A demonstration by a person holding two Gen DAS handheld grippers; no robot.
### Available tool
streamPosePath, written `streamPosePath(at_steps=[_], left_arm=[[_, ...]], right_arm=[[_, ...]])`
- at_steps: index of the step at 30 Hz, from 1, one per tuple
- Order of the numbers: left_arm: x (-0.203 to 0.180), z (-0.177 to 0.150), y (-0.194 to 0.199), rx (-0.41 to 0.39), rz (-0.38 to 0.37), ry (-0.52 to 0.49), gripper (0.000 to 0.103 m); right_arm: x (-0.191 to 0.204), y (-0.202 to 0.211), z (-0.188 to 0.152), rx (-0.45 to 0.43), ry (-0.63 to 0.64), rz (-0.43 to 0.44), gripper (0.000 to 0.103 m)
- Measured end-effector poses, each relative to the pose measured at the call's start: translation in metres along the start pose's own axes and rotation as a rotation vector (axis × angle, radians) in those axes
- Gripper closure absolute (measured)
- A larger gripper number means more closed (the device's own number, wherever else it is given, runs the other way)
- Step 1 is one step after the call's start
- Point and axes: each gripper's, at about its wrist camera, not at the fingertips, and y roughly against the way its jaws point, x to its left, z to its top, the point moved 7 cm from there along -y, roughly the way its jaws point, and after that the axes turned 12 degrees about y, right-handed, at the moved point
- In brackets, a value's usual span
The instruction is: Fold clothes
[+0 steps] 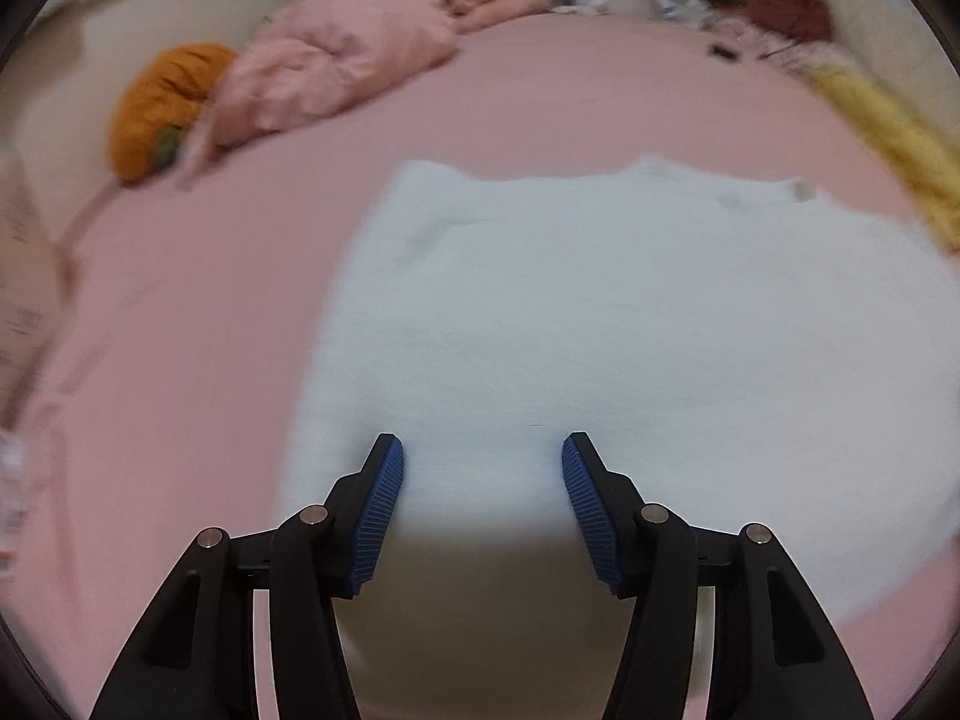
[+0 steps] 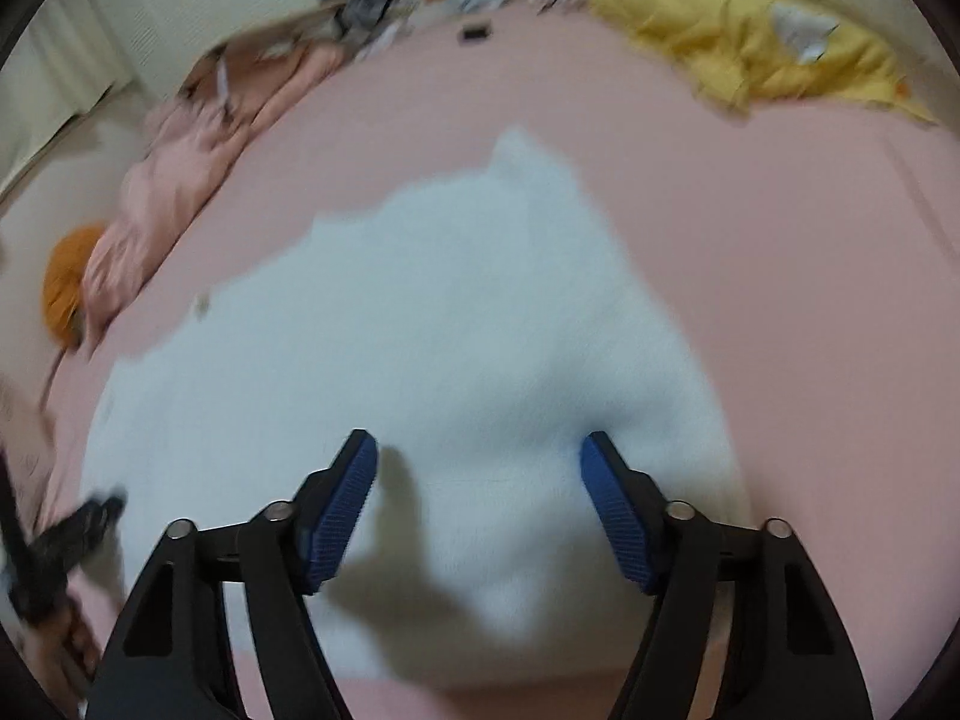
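Observation:
A white garment (image 1: 600, 324) lies spread flat on the pink bed sheet (image 1: 180, 360), blurred by motion. My left gripper (image 1: 483, 450) hovers over its near part, jaws apart, nothing between the blue pads (image 1: 381, 516). In the right wrist view the same white garment (image 2: 456, 324) fills the middle, and my right gripper (image 2: 480, 447) stands open above it with empty blue pads (image 2: 618, 516); its shadow falls on the cloth. The other gripper (image 2: 66, 534) shows as a dark blur at the lower left of that view.
A crumpled pink quilt (image 1: 336, 72) and an orange cushion (image 1: 162, 102) lie at the far left of the bed. A yellow garment (image 2: 762, 48) is bunched at the far right. Clutter (image 1: 672, 0) and a small dark object (image 1: 723, 52) sit along the bed's far edge.

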Motion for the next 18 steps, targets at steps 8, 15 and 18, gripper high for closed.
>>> streamPosePath(at_steps=[8, 15, 18], left_arm=[[-0.035, 0.034, 0.010, -0.059, 0.014, -0.103, 0.034], [-0.027, 0.045, -0.027, -0.018, 0.084, -0.149, 0.013], [-0.014, 0.062, -0.014, -0.061, 0.155, -0.085, 0.017]], right_arm=[[0.030, -0.015, 0.056, -0.014, 0.171, 0.048, 0.032], [-0.031, -0.060, 0.055, 0.049, -0.011, 0.075, 0.062], [-0.041, -0.041, 0.078, -0.005, 0.025, -0.083, 0.057]])
